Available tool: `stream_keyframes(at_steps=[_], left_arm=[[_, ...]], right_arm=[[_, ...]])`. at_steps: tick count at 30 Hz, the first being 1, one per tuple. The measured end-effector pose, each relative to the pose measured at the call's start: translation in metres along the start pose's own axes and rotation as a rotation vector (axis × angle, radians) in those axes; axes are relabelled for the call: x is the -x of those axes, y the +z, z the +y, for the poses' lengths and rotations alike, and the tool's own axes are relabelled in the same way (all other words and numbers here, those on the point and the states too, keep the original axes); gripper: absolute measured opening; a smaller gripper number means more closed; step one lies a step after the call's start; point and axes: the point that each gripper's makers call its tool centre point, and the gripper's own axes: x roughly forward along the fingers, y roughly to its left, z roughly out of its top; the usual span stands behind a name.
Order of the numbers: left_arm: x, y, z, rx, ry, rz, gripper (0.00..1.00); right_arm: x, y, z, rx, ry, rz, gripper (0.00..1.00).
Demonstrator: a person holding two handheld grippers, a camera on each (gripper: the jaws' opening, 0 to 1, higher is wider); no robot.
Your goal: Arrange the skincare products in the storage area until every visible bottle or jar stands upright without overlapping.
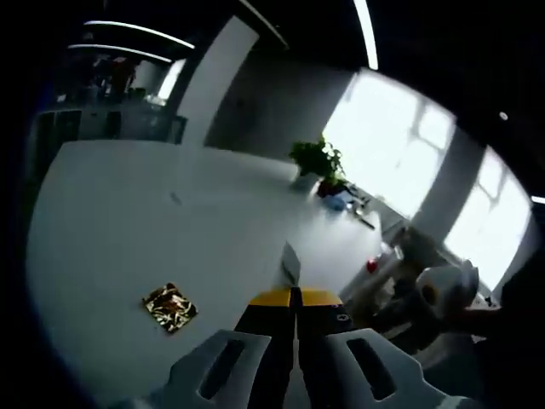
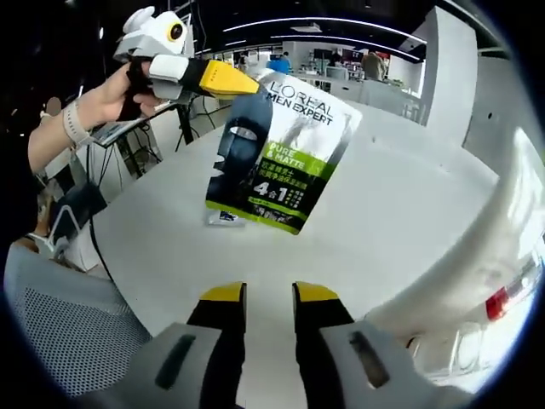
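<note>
Right gripper view, near: right gripper (image 2: 269,296) slightly parted, holding nothing, above a white table (image 2: 400,230). Beyond, raised off the tabletop: a L'Oréal Men Expert sachet (image 2: 281,153) (green and white), pinched at its top corner by the left gripper (image 2: 247,85). Left gripper view: jaws closed on the sachet's thin edge (image 1: 290,262); gold packet (image 1: 169,308) on the table; potted plant (image 1: 317,162) far off.

The left gripper (image 1: 295,300) rises from the bottom of the left gripper view, its yellow-tipped jaws pressed together on a thin pale edge (image 1: 290,262) that sticks up between them. Beyond lies a wide white table (image 1: 128,204). A small gold-and-dark square packet (image 1: 169,308) lies flat on it, left of the jaws and apart from them. Near the far edge stands a potted green plant (image 1: 316,162), with small blue and red items (image 1: 336,194) just beside it. Bright windows (image 1: 400,145) fill the background.
</note>
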Motion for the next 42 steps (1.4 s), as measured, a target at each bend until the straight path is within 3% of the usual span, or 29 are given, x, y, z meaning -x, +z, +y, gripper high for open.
stream_keyframes(at_steps=[5, 12, 17, 21, 26, 36, 39, 42], left_arm=[[0.011, 0.007, -0.011, -0.030, 0.001, -0.013, 0.00], [0.028, 0.021, -0.038, -0.071, -0.042, -0.036, 0.00], [0.037, 0.027, -0.061, -0.099, -0.087, -0.041, 0.00], [0.045, 0.031, -0.079, -0.160, -0.102, -0.030, 0.00], [0.056, 0.043, -0.107, -0.194, -0.141, -0.057, 0.00], [0.056, 0.050, -0.150, -0.248, -0.230, -0.060, 0.00], [0.053, 0.052, -0.159, -0.246, -0.250, -0.065, 0.00], [0.049, 0.055, -0.165, -0.235, -0.263, -0.074, 0.00]], right_arm=[[0.000, 0.006, 0.002, 0.005, 0.013, -0.028, 0.25], [0.003, 0.024, 0.005, 0.001, 0.032, -0.101, 0.26], [0.005, 0.027, 0.008, 0.007, 0.066, -0.117, 0.27], [0.017, 0.041, 0.008, 0.004, 0.088, -0.186, 0.28], [0.034, 0.061, 0.015, -0.016, 0.169, -0.309, 0.28], [0.064, 0.082, 0.025, -0.056, 0.343, -0.471, 0.26], [0.076, 0.084, 0.028, -0.077, 0.417, -0.518, 0.18], [0.082, 0.080, 0.023, -0.132, 0.445, -0.521, 0.11]])
